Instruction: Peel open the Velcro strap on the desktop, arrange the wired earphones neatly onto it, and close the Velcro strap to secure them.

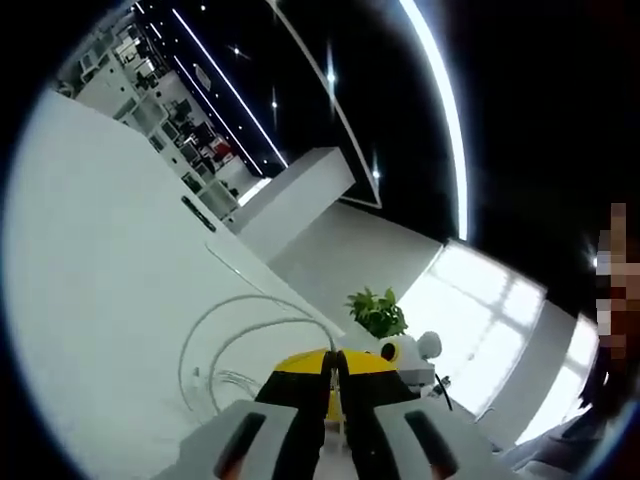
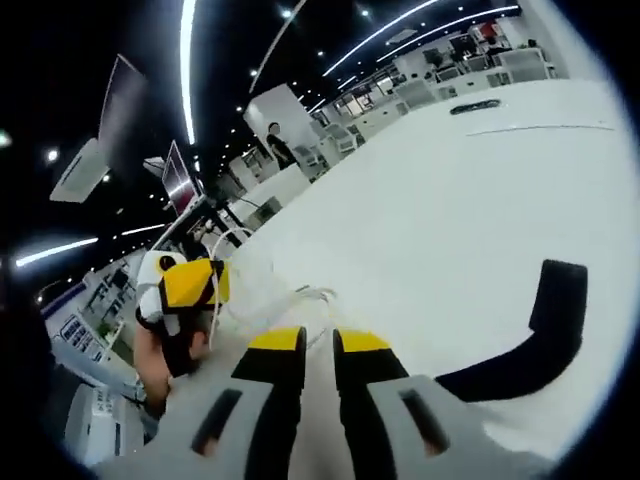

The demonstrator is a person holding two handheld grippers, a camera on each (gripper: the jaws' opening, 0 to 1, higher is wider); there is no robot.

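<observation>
— Earphones (image 1: 235, 335), where are they?

— Their white cable lies in loose loops on the white table (image 1: 100, 300), just ahead of the left gripper (image 1: 335, 372). Its yellow-tipped fingers (image 1: 300, 375) are pressed nearly together; whether they pinch the cable, I cannot tell.

— And the other hand?

— The right gripper (image 2: 320, 352) is held low over the table, its fingers (image 2: 275, 352) a narrow gap apart with nothing between them. Its view shows the black Velcro strap (image 2: 535, 340) lying curved on the table to the right, and the left gripper (image 2: 185, 285) with a hand (image 2: 160, 365) holding it near the cable (image 2: 305, 297).

— Anything else?

— A potted plant (image 1: 378, 312) stands beyond the table's far edge in the left gripper view.
</observation>
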